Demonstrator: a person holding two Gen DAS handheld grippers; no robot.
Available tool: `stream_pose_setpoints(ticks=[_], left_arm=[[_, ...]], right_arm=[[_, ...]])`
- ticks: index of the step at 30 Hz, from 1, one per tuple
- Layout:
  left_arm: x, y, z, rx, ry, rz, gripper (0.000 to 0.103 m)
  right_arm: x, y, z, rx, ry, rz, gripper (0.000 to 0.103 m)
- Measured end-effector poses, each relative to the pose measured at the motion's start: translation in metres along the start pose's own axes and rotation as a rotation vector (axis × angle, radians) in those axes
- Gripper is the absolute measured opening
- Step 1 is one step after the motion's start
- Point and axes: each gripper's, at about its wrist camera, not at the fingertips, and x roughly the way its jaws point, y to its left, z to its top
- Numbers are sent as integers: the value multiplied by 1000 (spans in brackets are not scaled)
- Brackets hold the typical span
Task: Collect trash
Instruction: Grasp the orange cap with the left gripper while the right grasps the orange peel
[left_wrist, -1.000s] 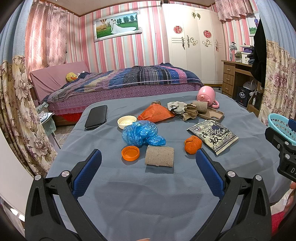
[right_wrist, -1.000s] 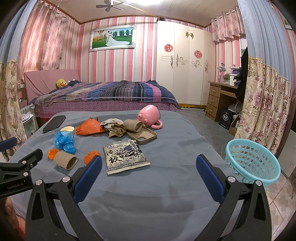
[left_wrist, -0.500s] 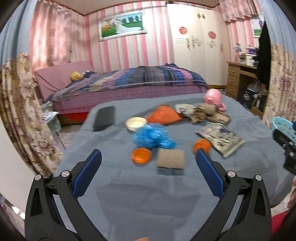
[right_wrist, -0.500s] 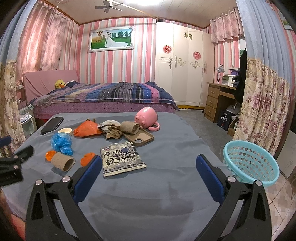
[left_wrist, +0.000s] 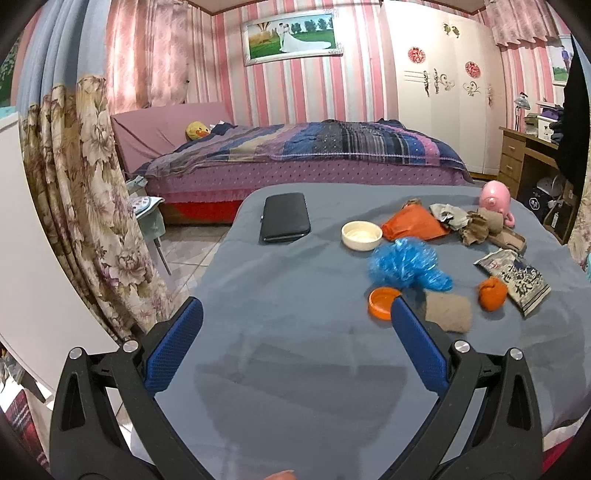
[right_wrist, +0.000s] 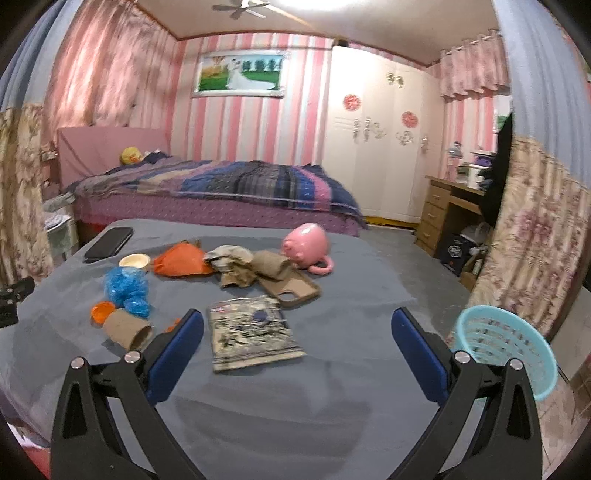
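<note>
Trash lies on a grey-blue covered table (left_wrist: 295, 354): a crumpled blue plastic bag (left_wrist: 406, 263), an orange lid (left_wrist: 383, 302), a cardboard tube (left_wrist: 447, 312), an orange crumpled ball (left_wrist: 492, 293), a printed snack packet (right_wrist: 251, 332), an orange bag (right_wrist: 181, 260) and crumpled brown paper (right_wrist: 236, 271). My left gripper (left_wrist: 295, 350) is open and empty, above the table's near left part, left of the trash. My right gripper (right_wrist: 295, 354) is open and empty, just behind the snack packet. A light blue basket (right_wrist: 506, 350) stands on the floor at the right.
A black phone (left_wrist: 284, 217), a white dish (left_wrist: 361, 235), a pink pig mug (right_wrist: 306, 246) and a brown phone case (right_wrist: 291, 291) also lie on the table. A bed stands behind it, floral curtains at both sides, a wooden desk (right_wrist: 450, 218) at the right.
My left gripper has swung left, so the trash now sits to its right. My right gripper has shifted slightly toward the snack packet. Both stay open and empty.
</note>
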Motion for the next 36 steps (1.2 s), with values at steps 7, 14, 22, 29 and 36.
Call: stream_pose_setpoints(ticks=[7, 14, 22, 29, 36], left_arm=[[12, 11, -10, -16, 32, 18, 98], [31, 25, -19, -50, 79, 33, 98], [51, 20, -24, -53, 118, 29, 98], [68, -12, -22, -2, 147, -43, 98], [91, -44, -13, 57, 196, -118, 98]], right_arm=[[32, 28, 9, -77, 73, 41, 99], [63, 29, 9, -60, 102, 53, 99], [71, 25, 1, -33, 96, 74, 99], [75, 24, -6, -51, 110, 53, 99], [91, 20, -11, -4, 178, 120, 99]])
